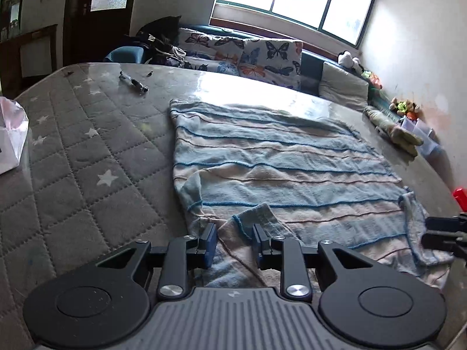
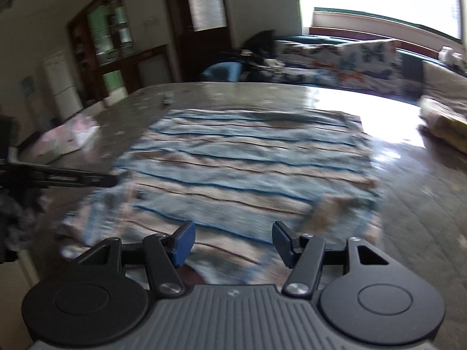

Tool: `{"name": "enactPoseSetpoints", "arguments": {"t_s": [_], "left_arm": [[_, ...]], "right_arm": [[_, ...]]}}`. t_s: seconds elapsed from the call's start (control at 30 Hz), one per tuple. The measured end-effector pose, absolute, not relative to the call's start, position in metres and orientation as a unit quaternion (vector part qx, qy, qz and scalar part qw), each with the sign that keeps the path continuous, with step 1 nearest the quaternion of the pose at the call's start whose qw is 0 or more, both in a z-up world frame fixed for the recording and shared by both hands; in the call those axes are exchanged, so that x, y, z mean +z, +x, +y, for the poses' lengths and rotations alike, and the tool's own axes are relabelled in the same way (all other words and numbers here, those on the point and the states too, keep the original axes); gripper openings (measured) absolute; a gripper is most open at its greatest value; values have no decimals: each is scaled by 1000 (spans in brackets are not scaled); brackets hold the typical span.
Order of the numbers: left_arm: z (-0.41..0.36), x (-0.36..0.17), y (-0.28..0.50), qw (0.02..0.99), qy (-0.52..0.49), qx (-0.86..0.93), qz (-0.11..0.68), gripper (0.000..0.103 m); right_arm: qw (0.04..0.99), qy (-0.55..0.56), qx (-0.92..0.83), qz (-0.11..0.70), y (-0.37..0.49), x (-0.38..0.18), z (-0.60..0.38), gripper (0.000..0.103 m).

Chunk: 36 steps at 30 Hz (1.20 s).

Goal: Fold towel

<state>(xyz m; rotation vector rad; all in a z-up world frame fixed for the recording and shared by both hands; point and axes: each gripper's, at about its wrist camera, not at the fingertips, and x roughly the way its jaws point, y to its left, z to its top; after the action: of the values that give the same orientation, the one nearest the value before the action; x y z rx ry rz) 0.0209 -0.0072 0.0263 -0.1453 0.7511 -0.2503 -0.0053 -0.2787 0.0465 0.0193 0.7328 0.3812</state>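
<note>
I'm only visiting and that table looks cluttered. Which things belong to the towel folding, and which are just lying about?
Part of the job:
striped towel
left tongs, open around a turned-up towel corner
right tongs, open

Just lying about:
pen
white bag
butterfly cushions
soft toys

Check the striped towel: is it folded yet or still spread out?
Spread, not folded. The towel lies mostly flat on the table; only its near corners are turned over by the left gripper.
</note>
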Motion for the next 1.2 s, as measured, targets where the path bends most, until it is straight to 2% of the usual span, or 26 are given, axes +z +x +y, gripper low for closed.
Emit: {"name": "enactPoseSetpoints", "arguments": {"t_s": [0.2,0.37,0.47,0.53,0.67,0.7,0.83,1.0,1.2], "left_arm": [[2,32,10,923,-69,-119,360,28],[5,32,11,923,-68,-118,359,29],[3,32,14,923,-61,-123,358,29],[1,30,17,922,-55,-126,361,30],[-3,24,22,920,-44,-129,368,30],[-4,23,24,919,-42,-129,369,30],[-7,21,19,920,-27,-135,368,30],[-18,22,3,921,6,-151,360,33],[-31,22,-18,919,45,-173,351,34]], "right_arm": [[879,-22,306,365,-3,51,-217,56],[848,-54,365,381,-2,37,-172,44],[839,-59,372,393,0,26,-160,33],[837,-50,370,401,1,20,-158,21],[840,-47,367,396,-3,22,-161,10],[843,-49,366,391,-5,24,-162,3],[850,-67,370,369,-16,38,-165,3],[845,-85,352,394,-15,28,-166,3],[858,-76,346,372,-14,47,-180,11]]}}
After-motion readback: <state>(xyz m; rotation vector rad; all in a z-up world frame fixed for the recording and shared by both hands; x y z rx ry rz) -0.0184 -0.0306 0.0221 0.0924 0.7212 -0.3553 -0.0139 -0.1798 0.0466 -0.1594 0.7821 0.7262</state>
